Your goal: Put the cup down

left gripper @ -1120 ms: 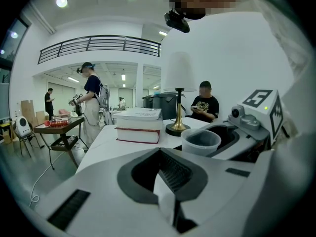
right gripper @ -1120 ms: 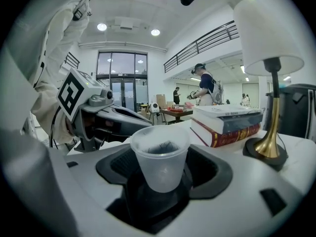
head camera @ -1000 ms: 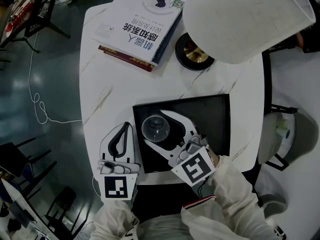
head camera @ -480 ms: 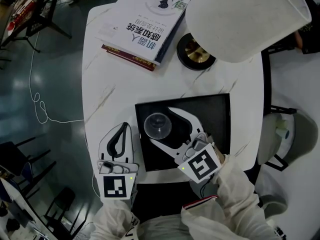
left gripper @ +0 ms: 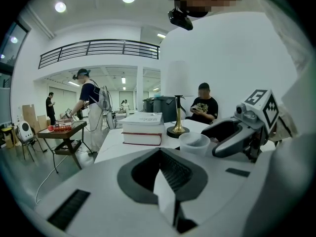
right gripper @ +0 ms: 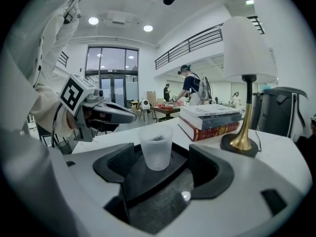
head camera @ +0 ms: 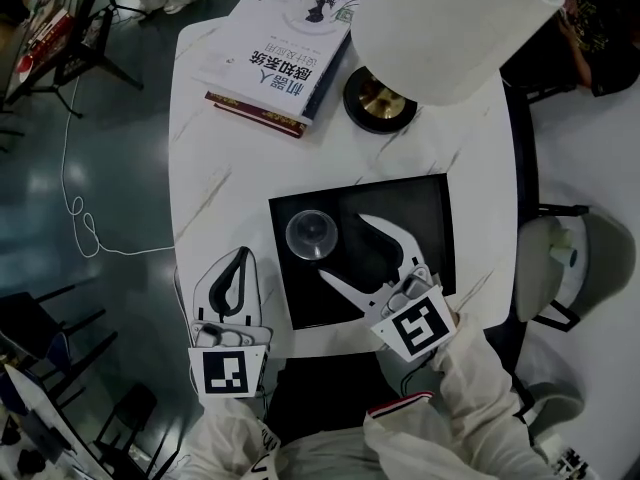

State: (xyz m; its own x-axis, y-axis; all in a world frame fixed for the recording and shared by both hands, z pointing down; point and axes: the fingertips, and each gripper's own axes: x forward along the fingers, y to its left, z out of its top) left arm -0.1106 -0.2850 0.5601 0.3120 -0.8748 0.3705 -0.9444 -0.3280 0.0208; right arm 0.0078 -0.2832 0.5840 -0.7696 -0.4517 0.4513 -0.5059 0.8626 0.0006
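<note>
A clear plastic cup [head camera: 311, 236] stands upright on the left part of a black tray [head camera: 425, 218]. My right gripper [head camera: 345, 246] lies over the tray, open at its widest. Its jaws have just been opening. The cup [right gripper: 156, 147] stands just ahead of its fingertips, touching neither pad. My left gripper [head camera: 243, 256] rests over the white table [head camera: 230, 168] left of the tray, shut and empty. In the left gripper view the cup [left gripper: 195, 143] shows beyond its closed jaws.
A thick book [head camera: 275, 53] lies at the table's far left. A lamp with a white shade [head camera: 450, 28] and a brass base [head camera: 378, 103] stands behind the tray. The table's edge runs close to my left gripper. Other people stand at tables further back in the room.
My right gripper has drawn back toward me, and the cup that stood between its jaws now stands ahead of them. The cup stays on the tray. The left gripper has hardly moved.
</note>
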